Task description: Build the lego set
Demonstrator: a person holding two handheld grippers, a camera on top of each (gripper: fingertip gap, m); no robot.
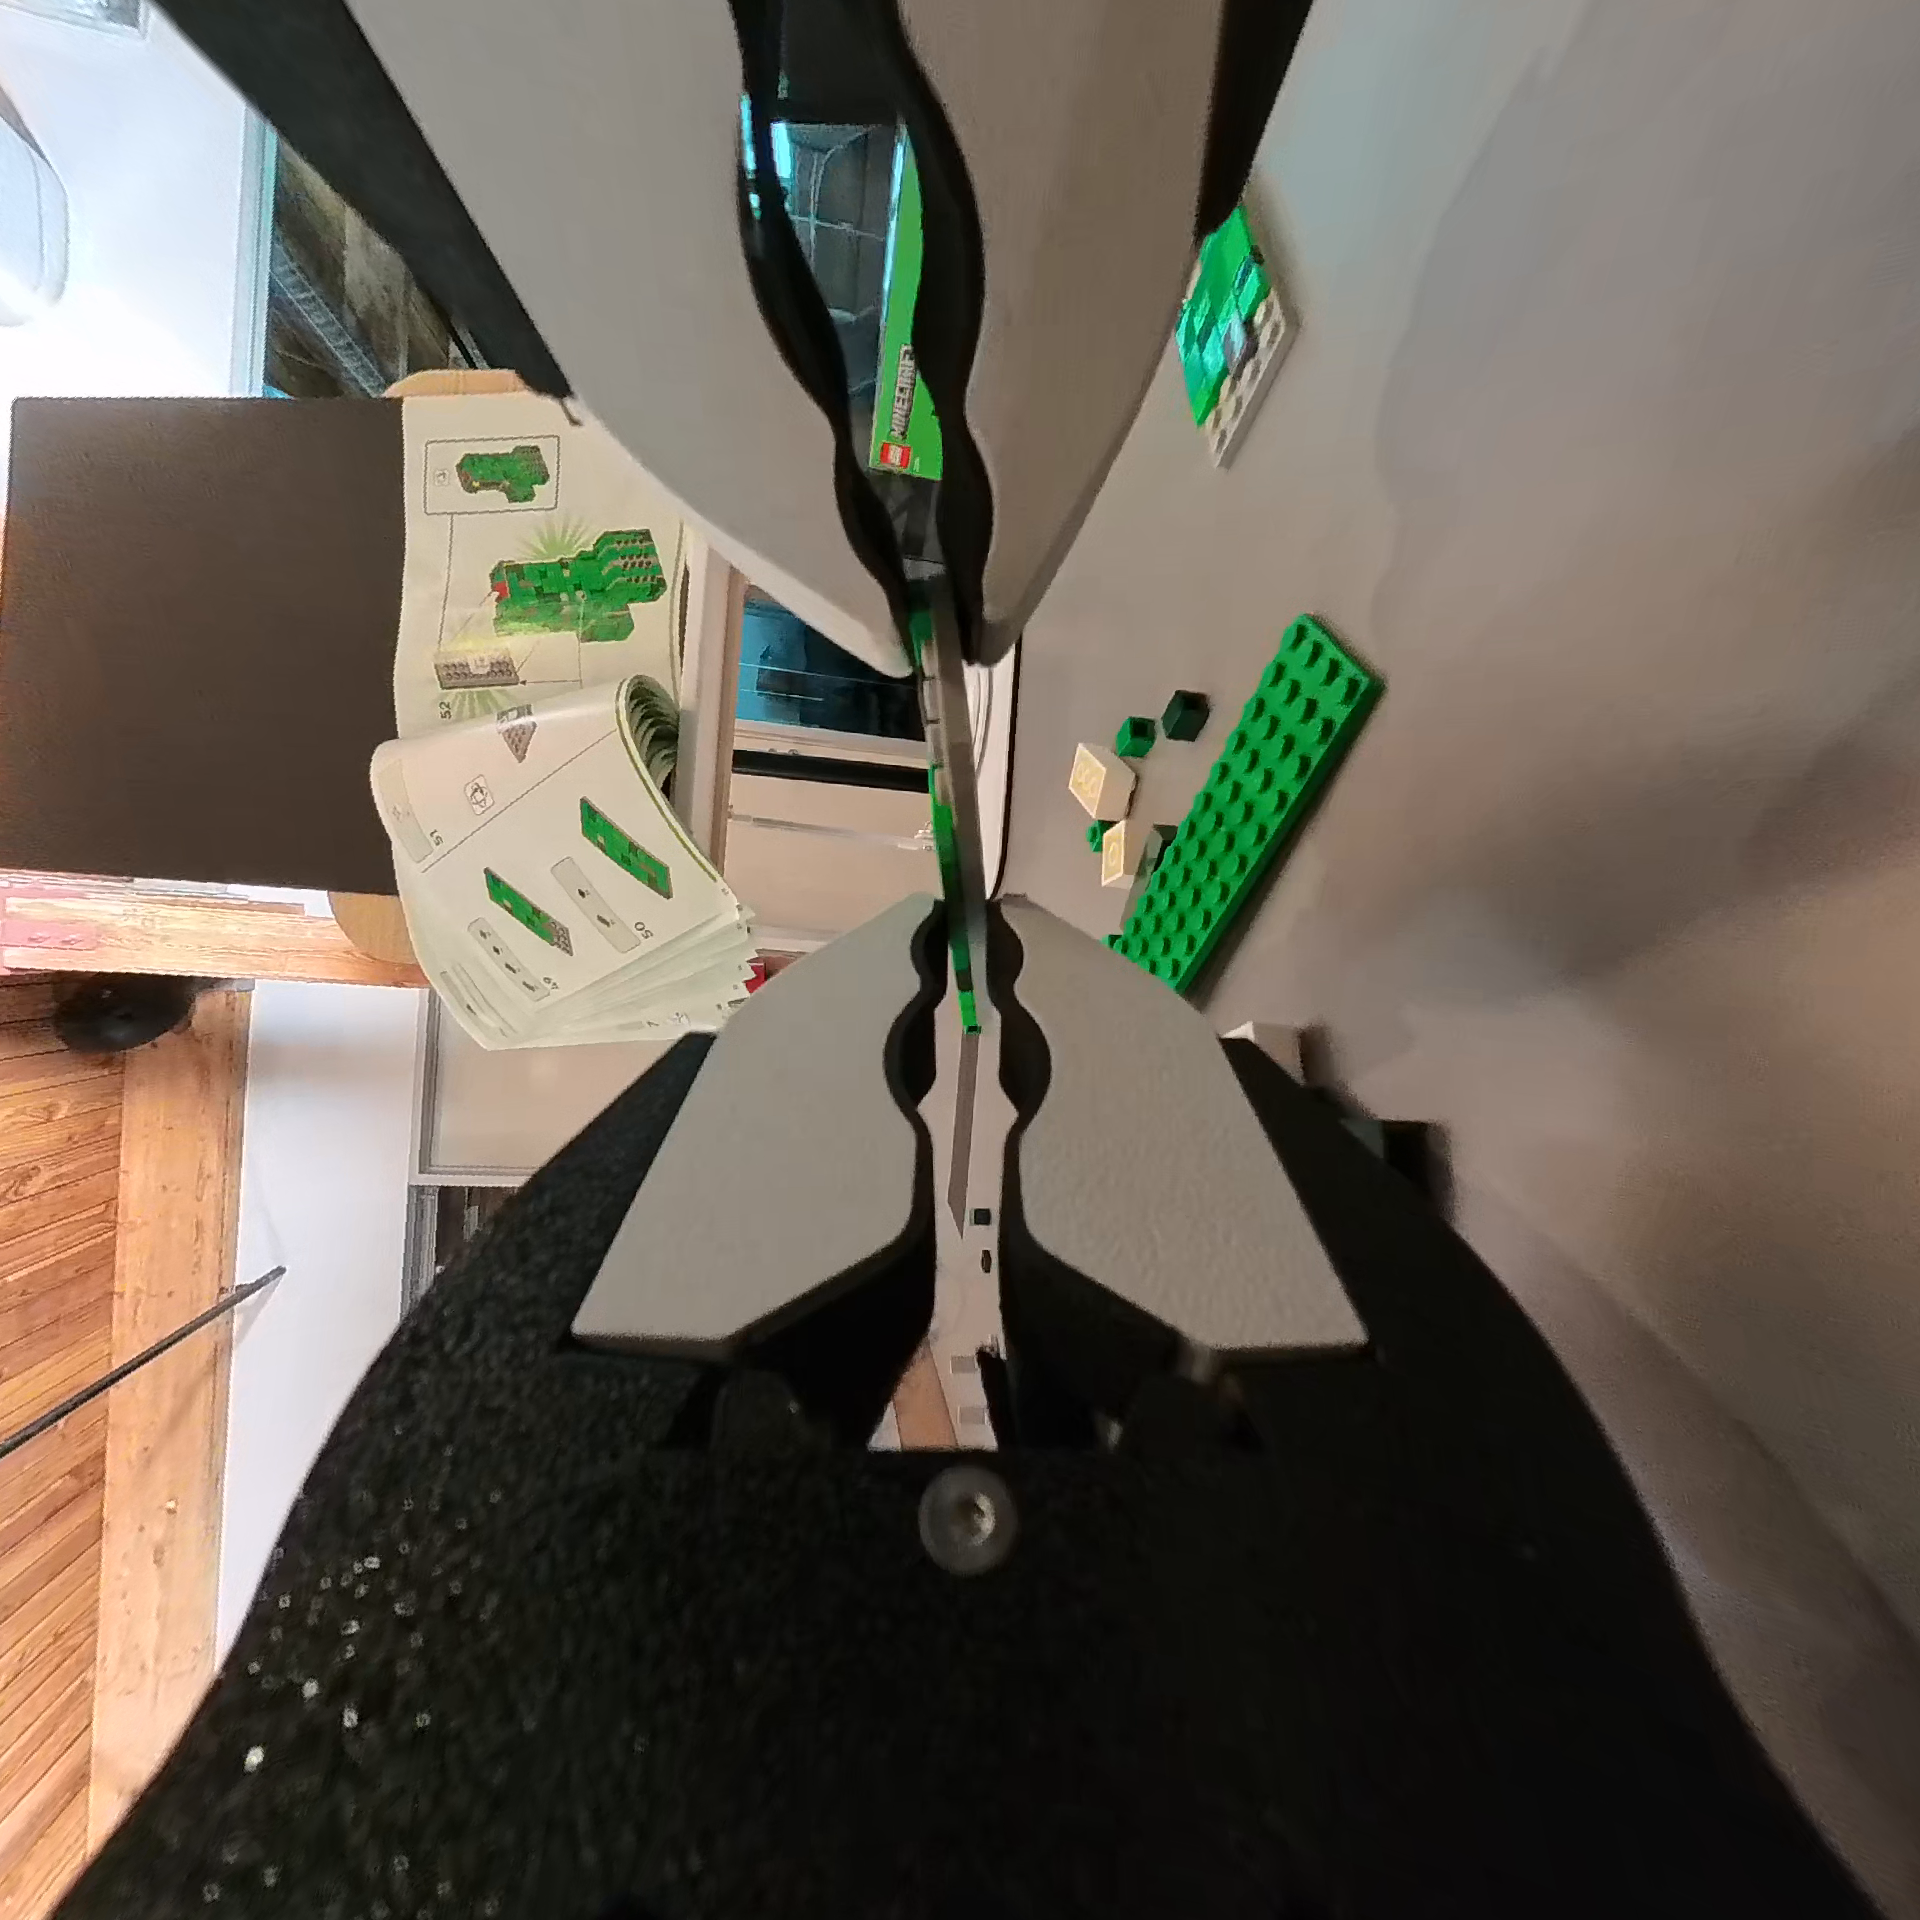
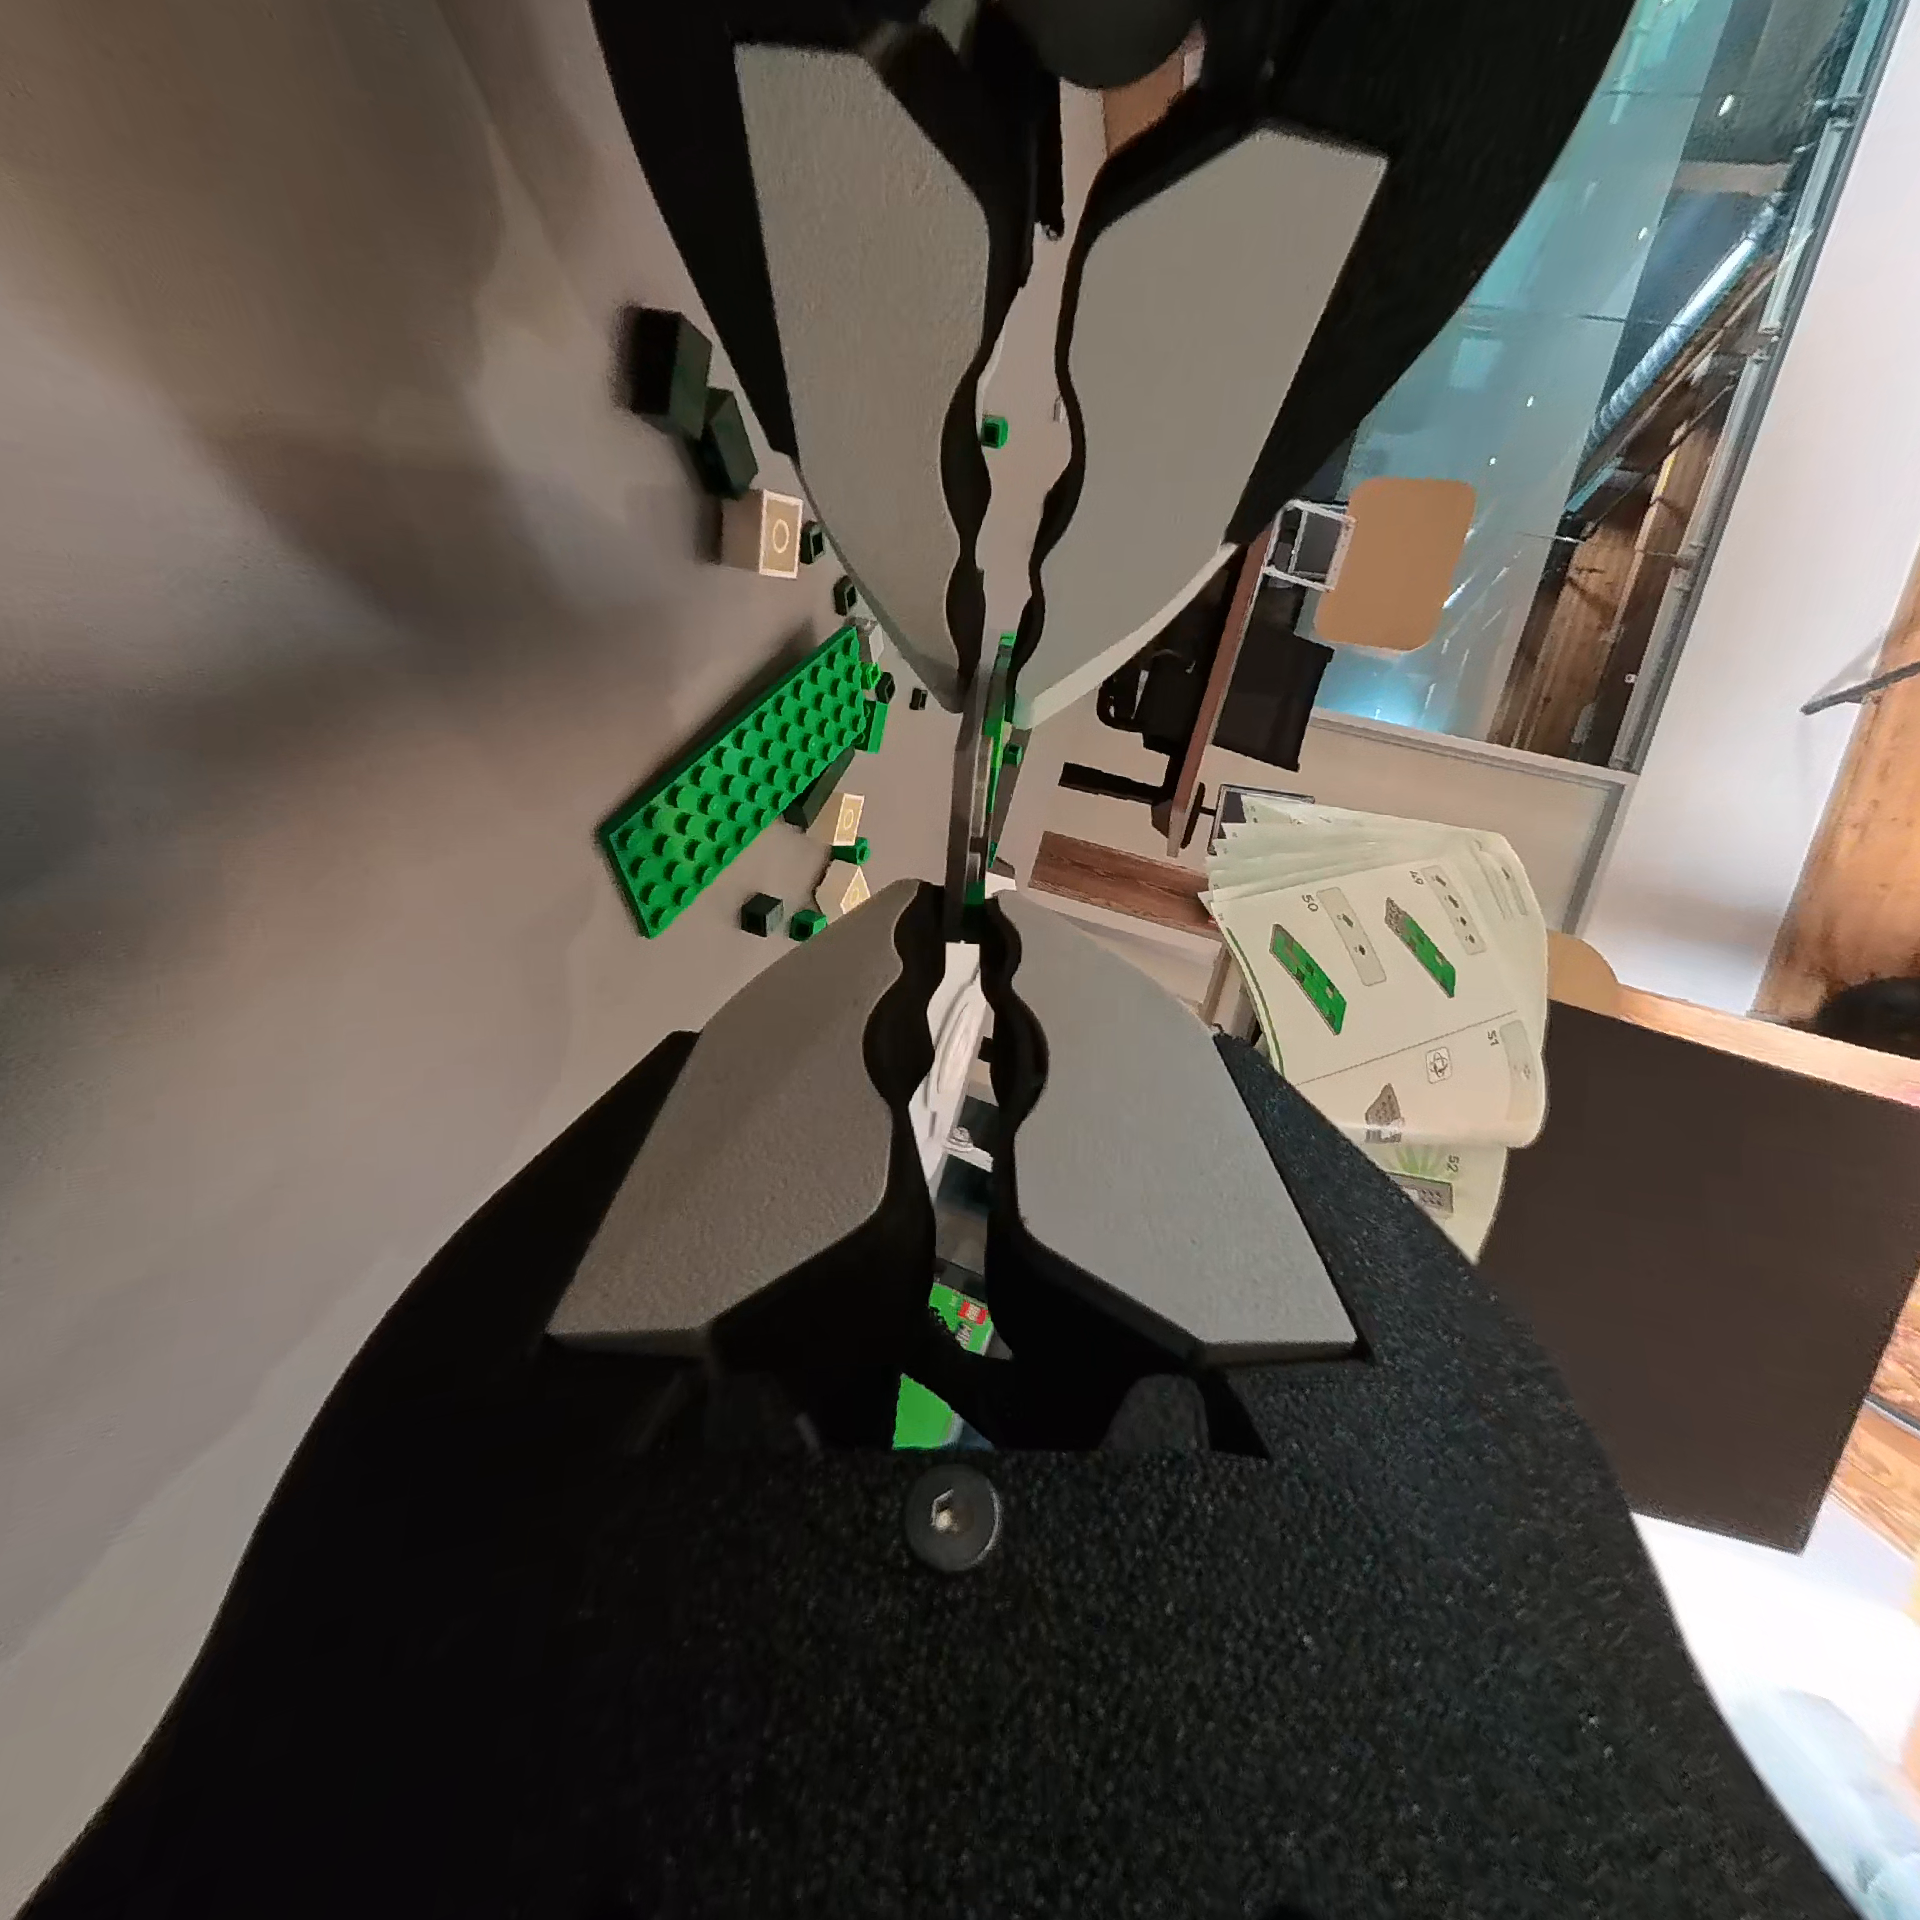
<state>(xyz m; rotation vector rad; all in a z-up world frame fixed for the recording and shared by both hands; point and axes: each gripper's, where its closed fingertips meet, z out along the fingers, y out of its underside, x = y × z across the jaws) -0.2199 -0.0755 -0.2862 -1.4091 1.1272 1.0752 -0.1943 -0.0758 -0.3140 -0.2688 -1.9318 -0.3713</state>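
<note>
A thin grey plate with green tiles on one face (image 1: 954, 790) hangs edge-on between both grippers, above the grey table (image 1: 1558, 623). My left gripper (image 1: 964, 914) is shut on its near end, with the pads pressed on both faces. The right gripper (image 1: 930, 644) grips the far end from above in this view. In the right wrist view my right gripper (image 2: 961, 909) is shut on the same plate (image 2: 975, 800), and the left gripper (image 2: 992, 675) clamps the opposite end.
A long green studded baseplate (image 1: 1247, 821) lies on the table, also in the right wrist view (image 2: 743, 790). Around it lie loose cream (image 1: 1101, 779) and dark green (image 1: 1184, 715) bricks. An open instruction booklet (image 1: 551, 862) stands propped nearby. A green box (image 1: 909, 343) and a small grey-green assembly (image 1: 1236, 332) lie farther off.
</note>
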